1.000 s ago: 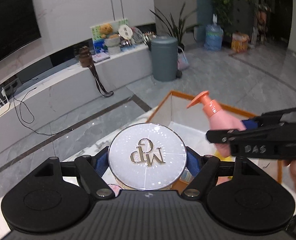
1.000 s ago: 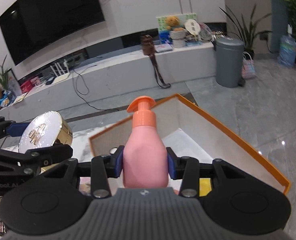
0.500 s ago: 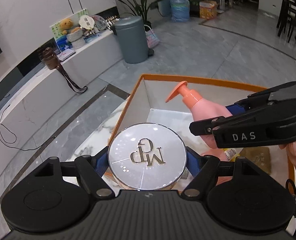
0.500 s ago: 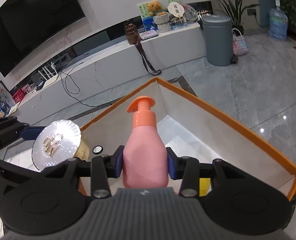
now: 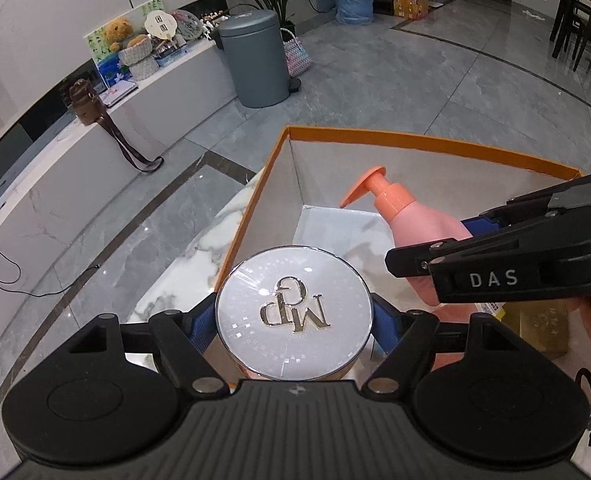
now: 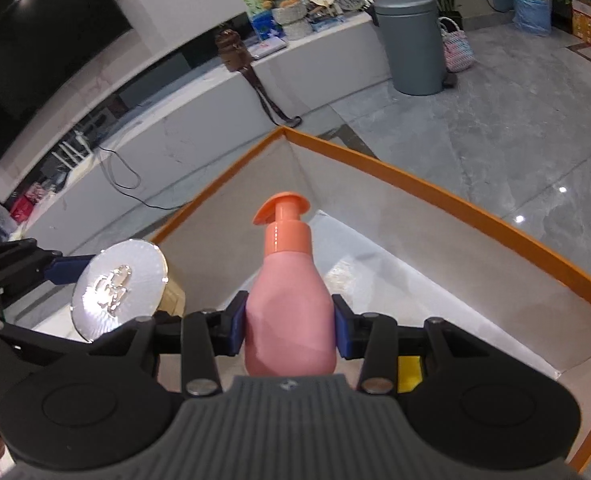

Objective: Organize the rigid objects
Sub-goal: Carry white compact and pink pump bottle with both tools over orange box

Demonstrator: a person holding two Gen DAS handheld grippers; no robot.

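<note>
Over the orange-rimmed box [image 6: 447, 184] we found bare white floor at its far corner. Our right gripper [image 6: 291, 330] clamped the pink pump bottle [image 6: 289, 300], whose base was hidden; our left gripper [image 5: 293, 322] gripped the silver-lidded round jar [image 5: 293, 312] at the box's left wall

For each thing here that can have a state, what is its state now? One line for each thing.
left gripper: shut on the round jar.
right gripper: shut on the pink pump bottle.
round jar: lid on, held at the box's left wall.
pink pump bottle: held above the box's inside, pump cap on.
orange-rimmed box: open on top.
grey bin: lid closed.
</note>
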